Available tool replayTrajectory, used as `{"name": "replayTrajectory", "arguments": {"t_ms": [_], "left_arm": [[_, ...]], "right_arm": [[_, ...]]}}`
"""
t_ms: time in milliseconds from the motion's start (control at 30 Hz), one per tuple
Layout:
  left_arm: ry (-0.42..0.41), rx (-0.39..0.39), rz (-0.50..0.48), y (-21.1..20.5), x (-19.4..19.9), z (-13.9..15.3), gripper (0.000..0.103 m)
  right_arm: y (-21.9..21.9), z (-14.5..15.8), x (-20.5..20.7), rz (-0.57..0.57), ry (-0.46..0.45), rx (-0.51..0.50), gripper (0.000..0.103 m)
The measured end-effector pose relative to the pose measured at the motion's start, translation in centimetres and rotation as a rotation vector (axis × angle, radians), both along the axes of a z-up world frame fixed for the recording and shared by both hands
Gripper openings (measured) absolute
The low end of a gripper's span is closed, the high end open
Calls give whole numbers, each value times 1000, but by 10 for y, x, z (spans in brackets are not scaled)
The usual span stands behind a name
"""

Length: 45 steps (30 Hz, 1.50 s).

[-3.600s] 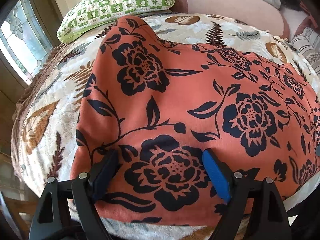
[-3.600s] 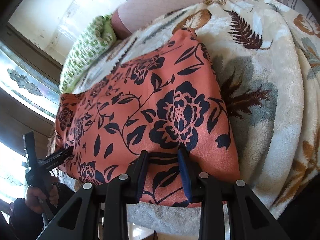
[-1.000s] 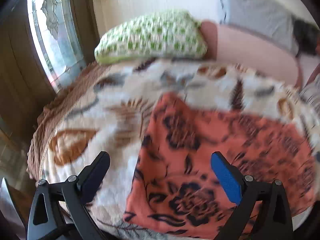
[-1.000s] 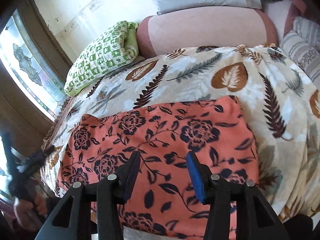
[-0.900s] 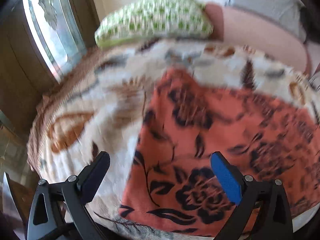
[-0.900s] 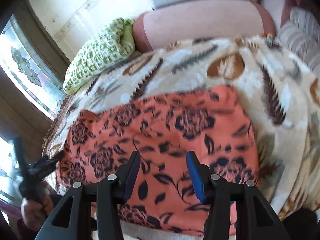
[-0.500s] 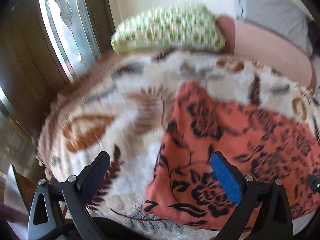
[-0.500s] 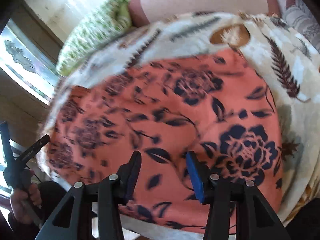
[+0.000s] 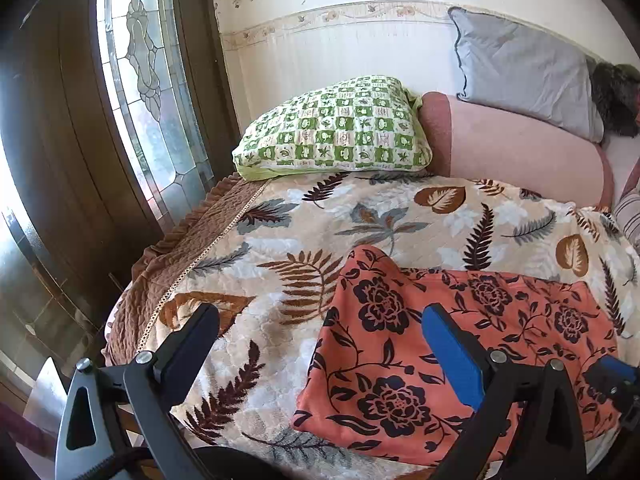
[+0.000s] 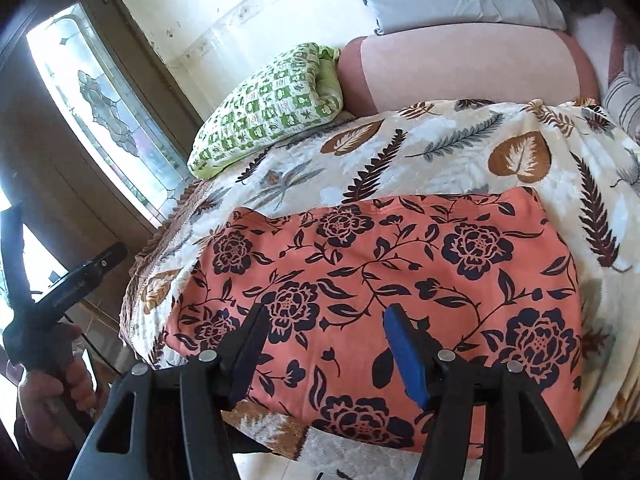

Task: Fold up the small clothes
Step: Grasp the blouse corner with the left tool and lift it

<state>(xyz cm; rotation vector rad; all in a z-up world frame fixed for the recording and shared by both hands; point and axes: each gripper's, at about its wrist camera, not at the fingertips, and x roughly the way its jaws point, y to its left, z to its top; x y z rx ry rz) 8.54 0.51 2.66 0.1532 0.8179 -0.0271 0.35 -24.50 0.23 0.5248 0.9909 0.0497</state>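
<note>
An orange garment with a black flower print (image 9: pixel 460 332) lies flat and folded on the leaf-patterned blanket (image 9: pixel 360 224). It also shows in the right wrist view (image 10: pixel 380 276). My left gripper (image 9: pixel 316 344) is open and empty, held above the garment's left edge near the bed's front. My right gripper (image 10: pixel 324 340) is open and empty, above the garment's near edge. The left gripper shows from the side in the right wrist view (image 10: pixel 68 284), held in a hand. The right gripper's blue tip shows at the left wrist view's right edge (image 9: pixel 612 376).
A green checked pillow (image 9: pixel 332 136) lies at the head of the bed, next to a pink bolster (image 9: pixel 520 152) and a grey pillow (image 9: pixel 520 64). A stained-glass door (image 9: pixel 132 92) stands left. The bed's front edge (image 10: pixel 280 436) is just below the grippers.
Both grippers have let go of the garment and pulled back and up. The left gripper has swung left, off the cloth. The garment lies still.
</note>
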Motion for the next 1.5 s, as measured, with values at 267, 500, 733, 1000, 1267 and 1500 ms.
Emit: {"name": "replayTrajectory", "arguments": {"t_ms": [267, 500, 733, 1000, 1267, 1500], "left_arm": [[-1, -19, 10, 9, 2, -2, 101], [13, -34, 37, 23, 5, -10, 101], [27, -29, 60, 37, 6, -19, 101], [45, -5, 79, 45, 4, -26, 101], [92, 0, 86, 48, 3, -40, 101], [355, -299, 254, 100, 3, -99, 101]], "right_arm": [[10, -2, 1, 21, 18, -3, 64], [29, -4, 6, 60, 31, -7, 64], [47, -7, 11, 90, 43, 0, 64], [57, -16, 11, 116, 61, 15, 64], [53, -23, 7, 110, 67, 28, 64], [36, -36, 0, 65, 84, 53, 64]]}}
